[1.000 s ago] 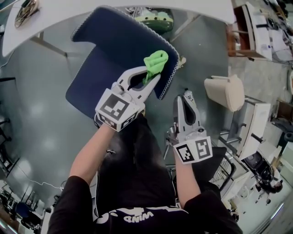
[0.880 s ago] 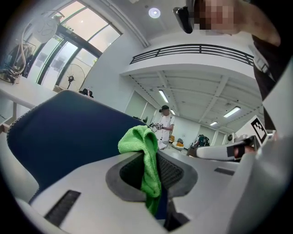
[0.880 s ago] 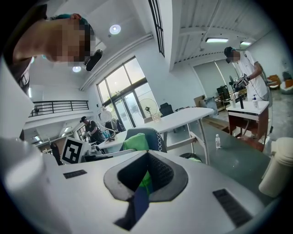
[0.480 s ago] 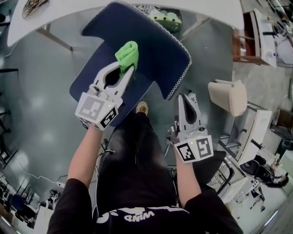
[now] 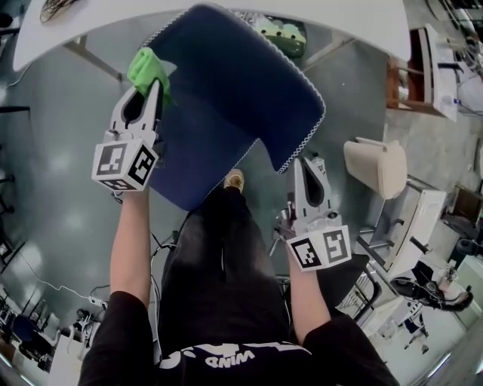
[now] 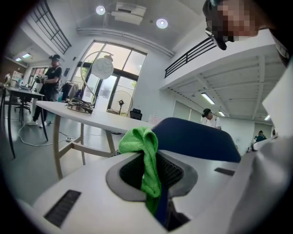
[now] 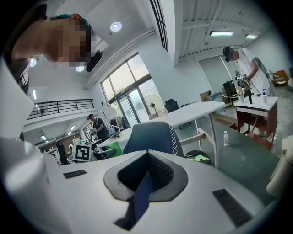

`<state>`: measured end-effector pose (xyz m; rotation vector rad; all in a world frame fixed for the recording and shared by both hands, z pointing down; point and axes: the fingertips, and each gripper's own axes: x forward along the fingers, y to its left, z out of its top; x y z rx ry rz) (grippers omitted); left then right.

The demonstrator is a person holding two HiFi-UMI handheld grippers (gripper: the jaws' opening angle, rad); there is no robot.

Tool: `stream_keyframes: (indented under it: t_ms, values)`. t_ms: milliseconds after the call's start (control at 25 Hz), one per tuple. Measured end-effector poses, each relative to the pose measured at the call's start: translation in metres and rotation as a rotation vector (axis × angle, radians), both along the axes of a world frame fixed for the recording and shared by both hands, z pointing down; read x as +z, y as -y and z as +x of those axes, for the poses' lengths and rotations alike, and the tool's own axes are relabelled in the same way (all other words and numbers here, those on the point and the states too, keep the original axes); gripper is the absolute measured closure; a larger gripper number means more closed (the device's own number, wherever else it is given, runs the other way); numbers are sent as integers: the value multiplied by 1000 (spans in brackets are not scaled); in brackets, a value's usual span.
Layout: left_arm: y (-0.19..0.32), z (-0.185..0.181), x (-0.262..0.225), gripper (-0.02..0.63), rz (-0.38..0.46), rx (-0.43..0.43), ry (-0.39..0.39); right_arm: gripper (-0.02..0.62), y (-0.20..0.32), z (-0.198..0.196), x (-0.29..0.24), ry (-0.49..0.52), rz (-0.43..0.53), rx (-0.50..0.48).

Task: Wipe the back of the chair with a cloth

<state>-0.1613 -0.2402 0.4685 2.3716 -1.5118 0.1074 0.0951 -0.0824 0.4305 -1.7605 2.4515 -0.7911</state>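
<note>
Close to the person's body, the right arm [image 5: 306,301] is bent and held low, and the right gripper [image 5: 308,167] points forward just beside the lower right corner of the chair back [image 5: 241,98]. From its own camera the right gripper [image 7: 147,157] has its two jaws pressed together with nothing between them, and the blue chair back [image 7: 151,137] stands a little way in front. A shoe [image 5: 235,179] peeks out under the bottom edge of the chair back. On the other side the left arm [image 5: 128,249] is stretched out straight, and the left gripper [image 5: 148,92] reaches up to the left edge of the chair back. Its jaws pinch tight on a green cloth [image 5: 147,68], which bunches out past the tips, right at that edge. From the left gripper's own camera the cloth [image 6: 142,141] hangs down between the jaws. Grey floor [image 5: 53,173] lies open on the left. Near the right gripper sits a tan bin [image 5: 376,164]. Farther off, a white table [image 5: 317,13] stands just past the top edge of the chair
</note>
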Motion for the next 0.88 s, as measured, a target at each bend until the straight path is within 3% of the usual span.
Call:
stream_keyframes:
  t_ms: [160,400,880]
  values:
    - [16,-26,5,548,5,-69,24,606,4,-1,2,0,-5,4]
    - [37,-29,21,548,-7,-88,51,606,7,1,7,-2,-19,16]
    - [49,34,30,549,-14,57,29,606,6,7,14,3,-38,49]
